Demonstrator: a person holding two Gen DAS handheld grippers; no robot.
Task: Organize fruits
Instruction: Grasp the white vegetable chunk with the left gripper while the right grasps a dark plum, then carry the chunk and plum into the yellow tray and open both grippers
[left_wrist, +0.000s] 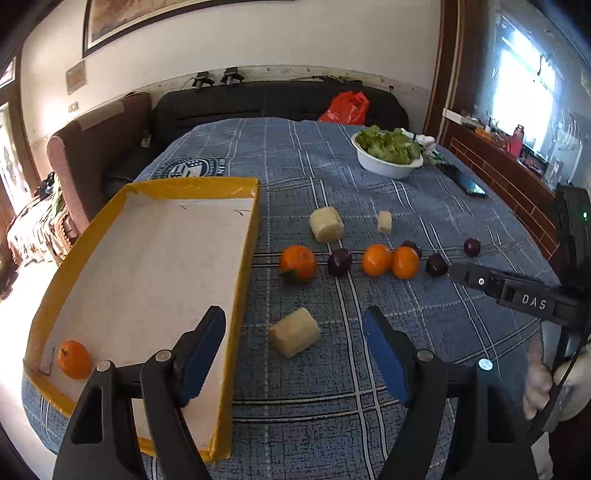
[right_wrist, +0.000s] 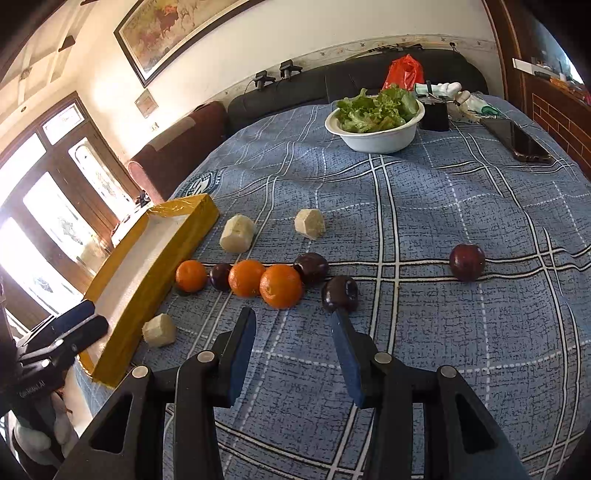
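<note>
A yellow-rimmed white tray (left_wrist: 236, 258) lies at the table's left and holds one orange (left_wrist: 75, 359) in its near corner. On the blue plaid cloth a row runs rightward: an orange (left_wrist: 298, 263), a dark plum (left_wrist: 340, 261), two touching oranges (left_wrist: 390, 260), more plums (left_wrist: 436, 264). Pale cut chunks (left_wrist: 294, 332) lie around them. My left gripper (left_wrist: 295, 325) is open and empty, just before the nearest chunk. My right gripper (right_wrist: 293, 317) is open and empty, just short of an orange (right_wrist: 281, 285) and a plum (right_wrist: 340, 293). The tray (right_wrist: 177, 251) also shows in the right wrist view.
A white bowl of lettuce (right_wrist: 376, 118) stands at the far side, with a black phone (right_wrist: 517, 142) to its right. A lone plum (right_wrist: 467, 261) sits apart on the right. A dark sofa (left_wrist: 280, 99) with a red bag (left_wrist: 345, 107) runs behind the table.
</note>
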